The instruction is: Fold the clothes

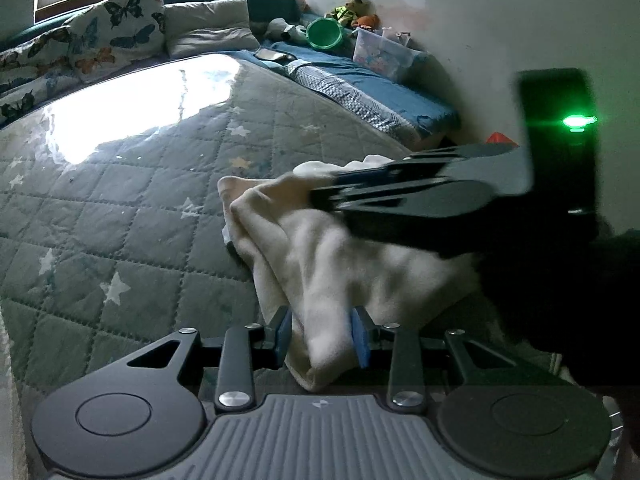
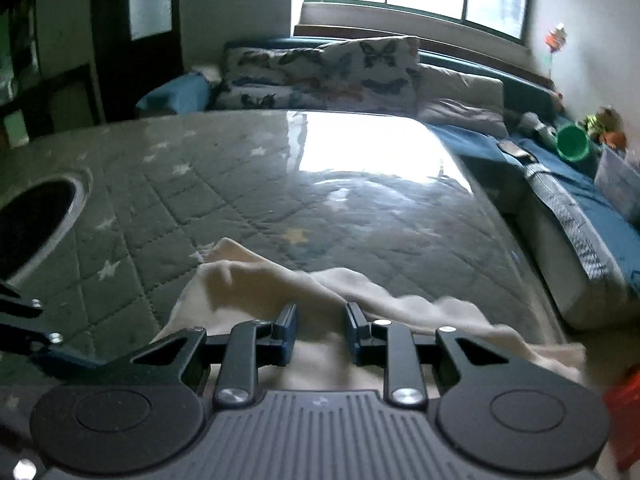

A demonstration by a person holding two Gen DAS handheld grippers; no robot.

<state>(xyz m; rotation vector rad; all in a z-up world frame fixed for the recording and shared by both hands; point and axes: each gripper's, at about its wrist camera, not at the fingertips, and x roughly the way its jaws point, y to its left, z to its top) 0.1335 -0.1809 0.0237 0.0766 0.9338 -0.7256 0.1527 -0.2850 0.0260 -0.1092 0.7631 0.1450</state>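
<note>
Two grippers work one cream garment (image 1: 344, 256) on the quilted bed cover (image 1: 132, 216). The left gripper (image 1: 322, 338) pinches a bunched fold; cloth runs away toward the right gripper (image 2: 321, 334), whose grip cannot be told.

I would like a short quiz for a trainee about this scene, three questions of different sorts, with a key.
1. True or false: the left tongs pinch the cream cloth.
2. The cloth lies on: A) a wooden floor; B) a star-patterned quilt; C) a chair.
3. Fill in: the pillow at the head of the bed shows printed ____.

Key: 1 true; 2 B; 3 butterflies.
</note>
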